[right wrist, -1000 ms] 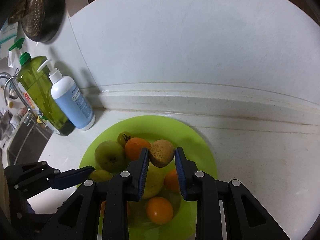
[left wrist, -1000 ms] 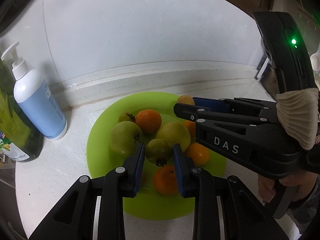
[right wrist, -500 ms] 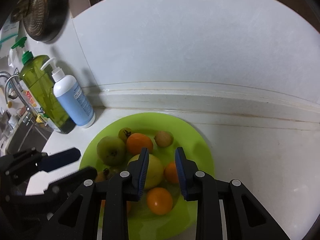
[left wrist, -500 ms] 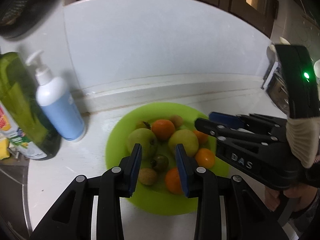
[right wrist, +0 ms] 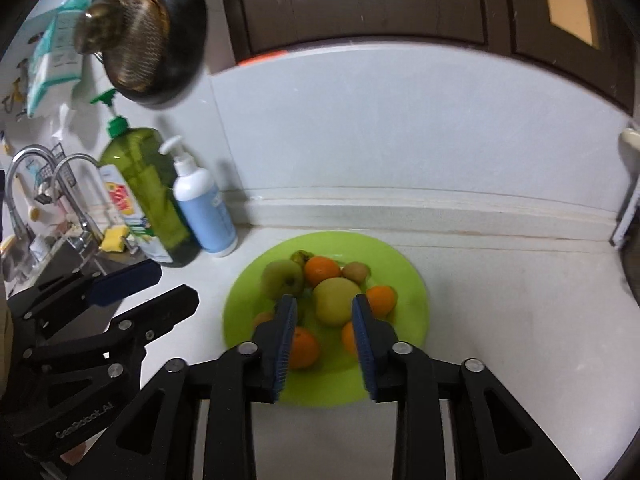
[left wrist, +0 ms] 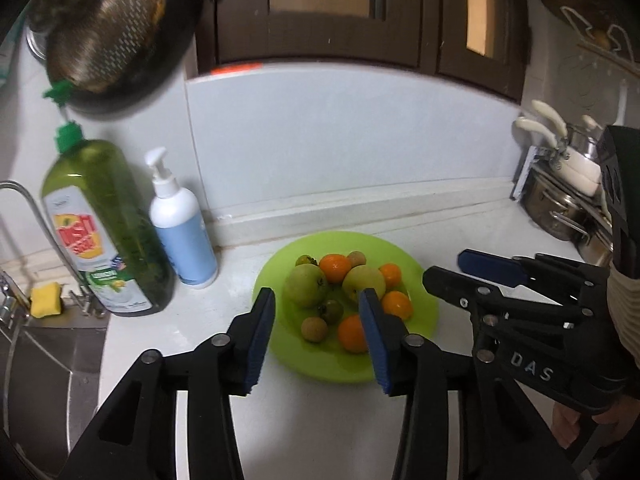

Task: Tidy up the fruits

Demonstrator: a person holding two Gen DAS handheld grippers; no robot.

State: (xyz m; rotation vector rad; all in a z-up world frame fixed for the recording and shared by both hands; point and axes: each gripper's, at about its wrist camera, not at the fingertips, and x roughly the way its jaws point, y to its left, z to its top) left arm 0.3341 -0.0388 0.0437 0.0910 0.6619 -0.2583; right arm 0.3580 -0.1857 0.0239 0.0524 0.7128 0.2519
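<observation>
While both units hover above the white tabletop (left wrist: 320,420), contents run left to right as follows. Far left: sink edge w/ yellow sponge (left wrist: 46,300), then green dish-soap bottle (left wrist: 104,232), then white-and-blue pump bottle (left wrist: 182,232) just beside it, both upright against the wall. Centre: lime-green plate (left wrist: 416,316) flat on tabletop, carrying all fruit in one cluster: two green apples (left wrist: 306,284), several oranges (left wrist: 335,267), small brown fruits (left wrist: 314,329), one small dark green fruit (left wrist: 330,310). Nothing lies off the plate.

Left gripper (left wrist: 316,336): jaws opening, pads apart, nothing between them; fruit seen in the gap lies on the plate below, no contact.

Right gripper (right wrist: 324,344): jaws opening, pads apart, empty; same reading, fruit beneath, not touched. In left wrist view it sits at the right, beside the plate rim.

Far right: steel pots (left wrist: 560,208) w/ cream handles at tabletop end, well apart from plate.
</observation>
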